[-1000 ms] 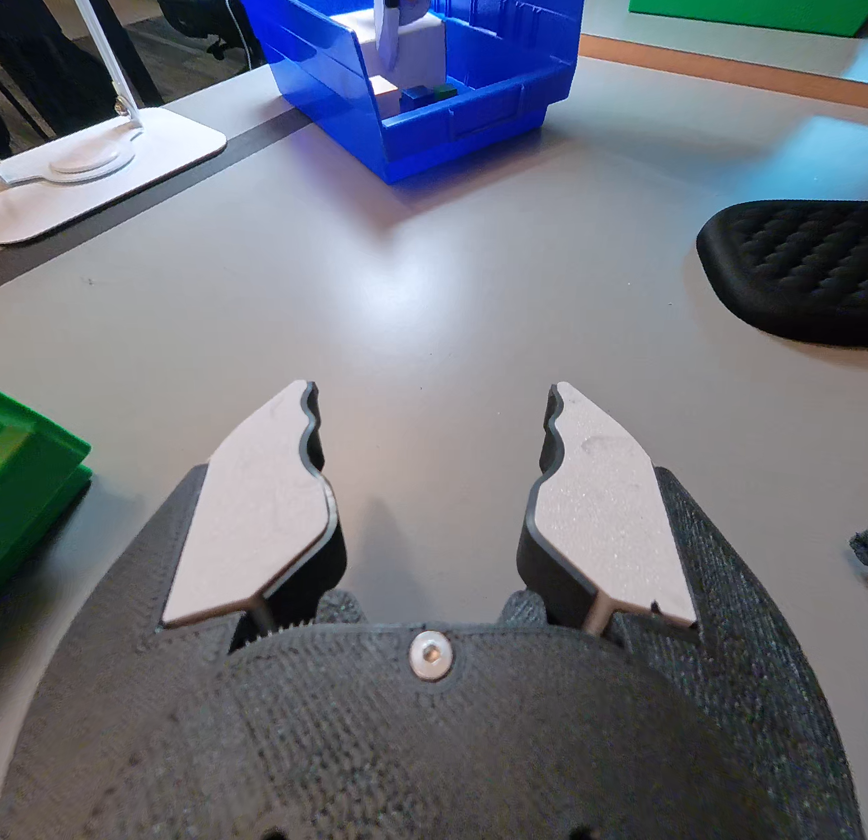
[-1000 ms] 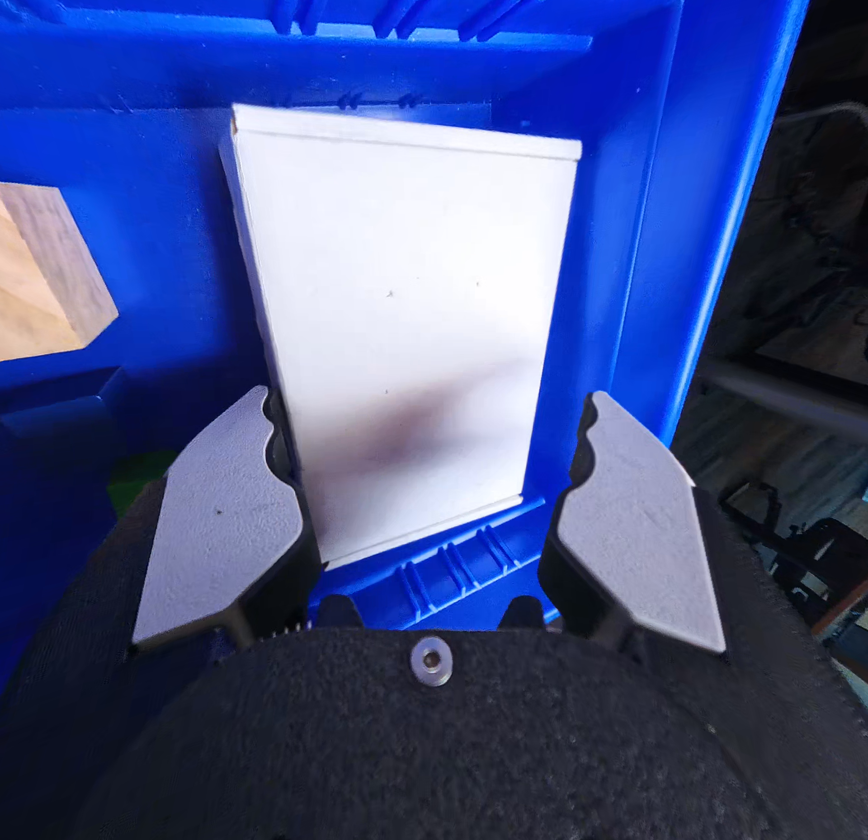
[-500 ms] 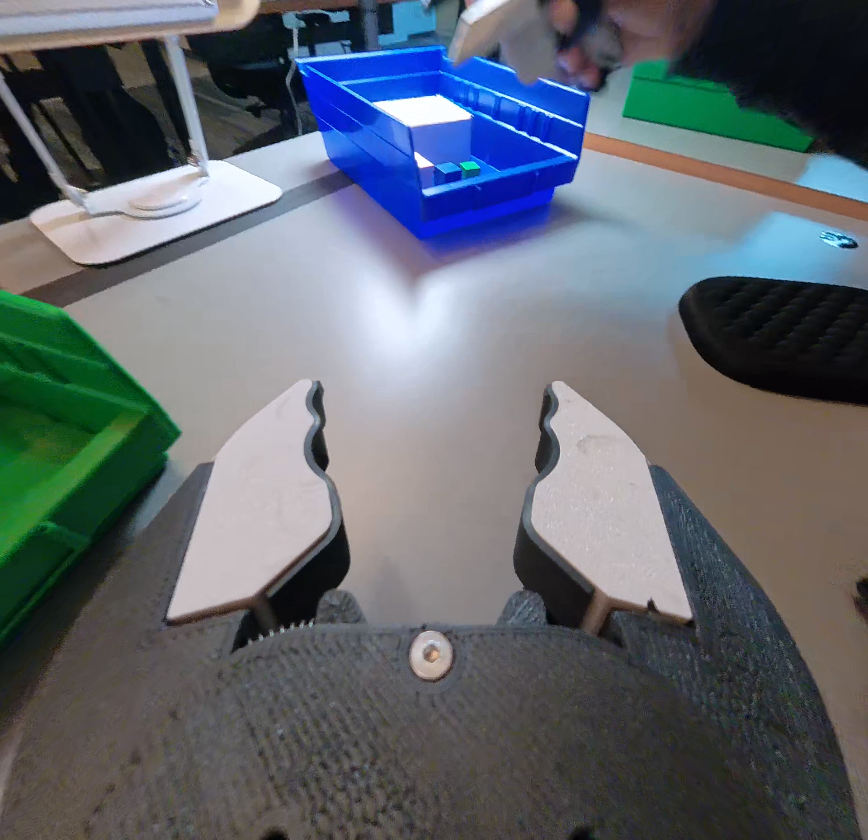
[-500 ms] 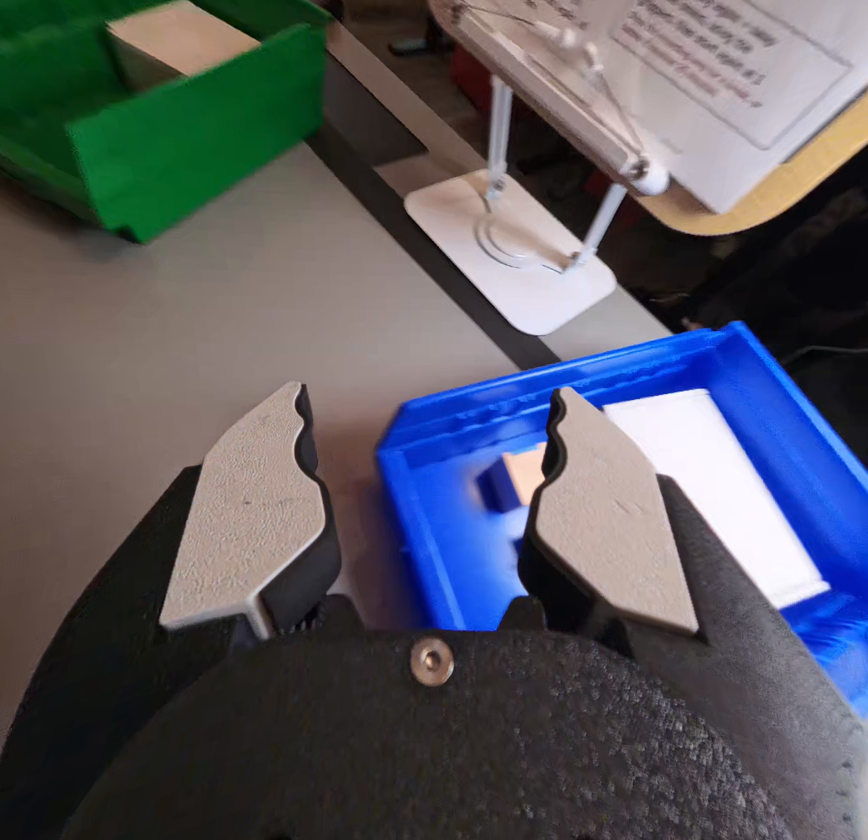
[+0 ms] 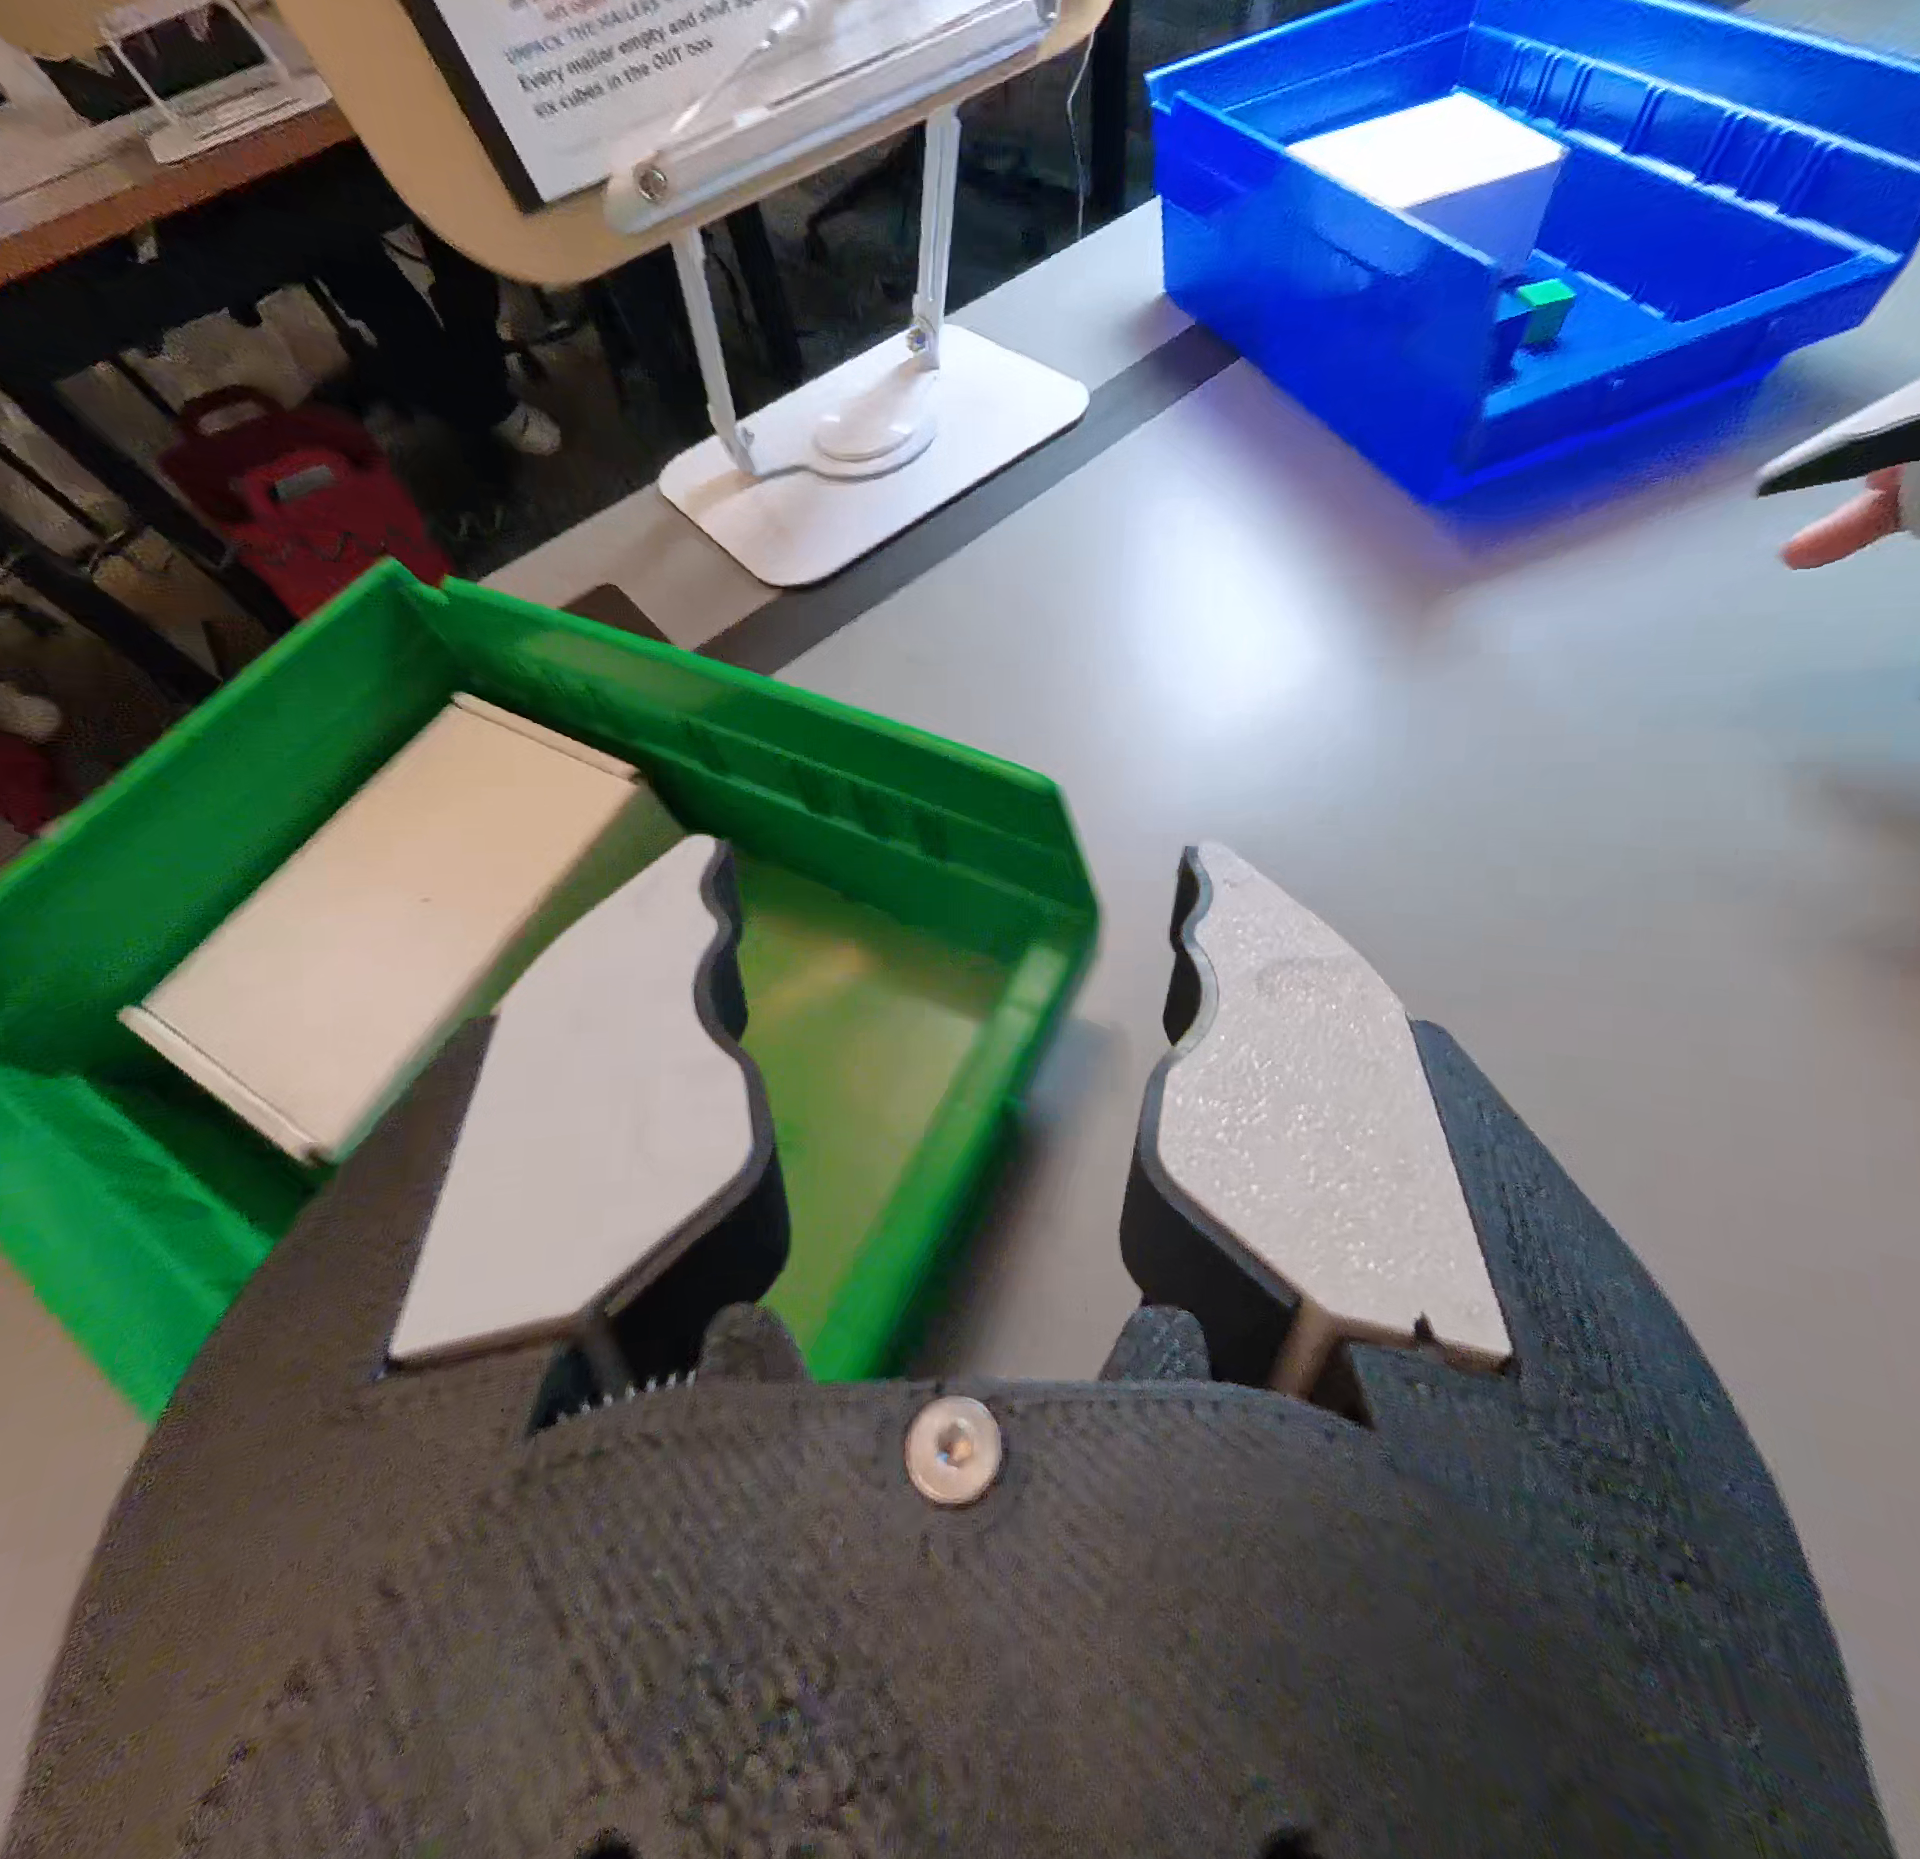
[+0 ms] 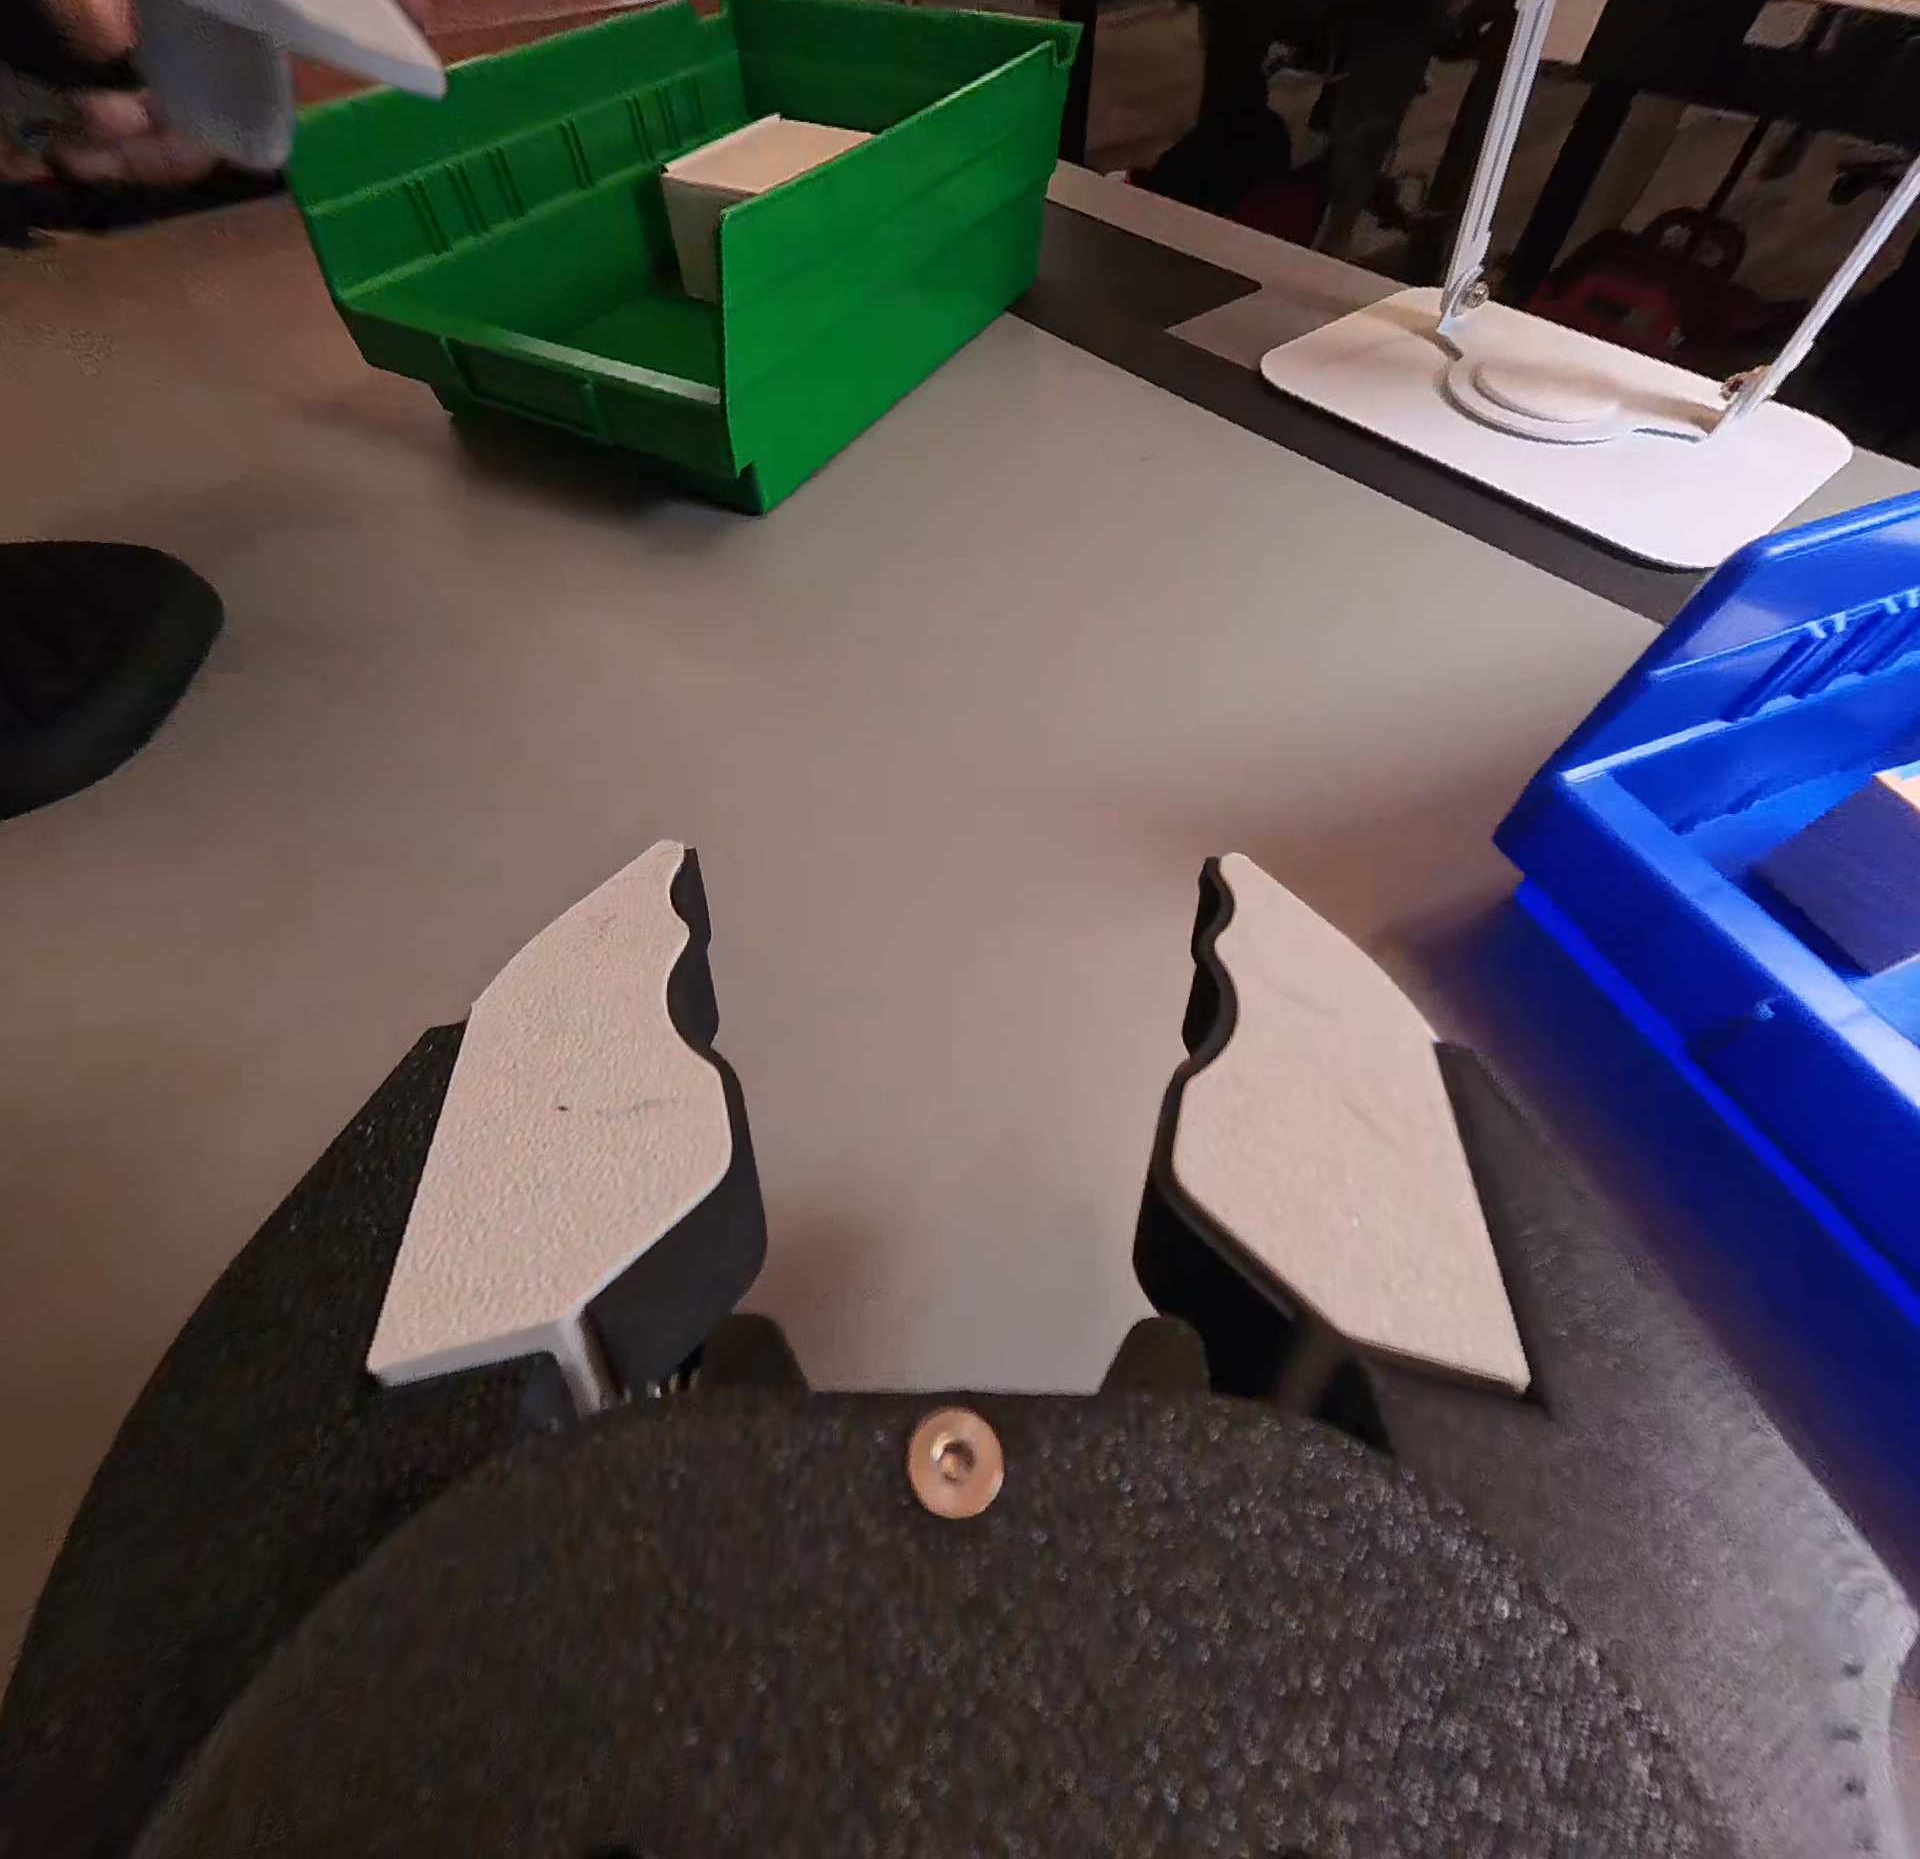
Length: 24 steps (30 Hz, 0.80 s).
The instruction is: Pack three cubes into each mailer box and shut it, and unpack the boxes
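Note:
My left gripper point(image 5: 951, 864) is open and empty, held above the right corner of a green bin point(image 5: 914, 801). A shut white mailer box point(image 5: 384, 916) lies in that bin. A blue bin point(image 5: 1340, 292) at the far right holds another white mailer box point(image 5: 1434, 157) and a green cube point(image 5: 1545, 303). My right gripper point(image 6: 945, 874) is open and empty over the bare grey table point(image 6: 935, 666), left of the blue bin point(image 6: 1704, 936). That bin shows a blue cube point(image 6: 1849, 884). The green bin point(image 6: 862, 251) with its white box point(image 6: 748, 173) stands far ahead.
A white document stand's base point(image 5: 883, 459) sits at the table's back edge between the bins, also in the right wrist view point(image 6: 1558, 427). A black textured pad point(image 6: 83, 666) lies at the left. The other gripper's tip point(image 6: 301, 1) shows near the green bin.
My right gripper came up out of the blue bin, off the white box, and swung left over the table. My left gripper swung left and now hangs over the green bin.

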### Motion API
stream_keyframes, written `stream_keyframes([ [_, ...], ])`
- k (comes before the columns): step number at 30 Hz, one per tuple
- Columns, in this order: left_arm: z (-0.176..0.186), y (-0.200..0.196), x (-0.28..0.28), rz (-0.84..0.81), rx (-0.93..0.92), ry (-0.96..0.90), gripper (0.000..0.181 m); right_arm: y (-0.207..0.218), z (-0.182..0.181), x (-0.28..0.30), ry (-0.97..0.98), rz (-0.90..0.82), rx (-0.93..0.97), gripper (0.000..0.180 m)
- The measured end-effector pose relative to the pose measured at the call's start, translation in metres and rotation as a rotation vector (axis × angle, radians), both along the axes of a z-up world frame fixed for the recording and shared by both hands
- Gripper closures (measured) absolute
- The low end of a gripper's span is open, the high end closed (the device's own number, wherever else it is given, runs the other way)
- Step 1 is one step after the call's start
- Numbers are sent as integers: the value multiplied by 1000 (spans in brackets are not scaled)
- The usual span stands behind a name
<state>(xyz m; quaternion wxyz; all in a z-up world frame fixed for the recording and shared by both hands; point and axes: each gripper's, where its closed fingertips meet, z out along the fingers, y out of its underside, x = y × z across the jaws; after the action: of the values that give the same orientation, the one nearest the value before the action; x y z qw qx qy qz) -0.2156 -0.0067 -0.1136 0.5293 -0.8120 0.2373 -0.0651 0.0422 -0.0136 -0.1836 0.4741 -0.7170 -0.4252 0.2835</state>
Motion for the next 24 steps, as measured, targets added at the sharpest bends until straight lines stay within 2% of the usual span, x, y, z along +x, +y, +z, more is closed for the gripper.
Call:
stream_keyframes([
  [2,9,23,-16,-57,-20,57,109,1,1,-1,7,2,39,92],
  [5,-5,60,-49,-108,-176,211,99,-8,-6,-8,7,59,28,91],
  [8,-20,92,-76,-150,-323,262,94,-17,-18,-12,-24,93,21,89],
  [13,-40,137,-123,-122,-476,338,86,-21,-16,-13,-10,103,42,86],
  [17,-66,150,-152,-116,-613,438,76,-22,-12,-14,21,117,31,84],
  [21,-89,150,-174,-121,-740,543,64,-25,-8,-14,19,128,53,83],
  [24,-100,146,-178,-150,-823,556,61,-30,-2,-15,33,147,71,83],
])
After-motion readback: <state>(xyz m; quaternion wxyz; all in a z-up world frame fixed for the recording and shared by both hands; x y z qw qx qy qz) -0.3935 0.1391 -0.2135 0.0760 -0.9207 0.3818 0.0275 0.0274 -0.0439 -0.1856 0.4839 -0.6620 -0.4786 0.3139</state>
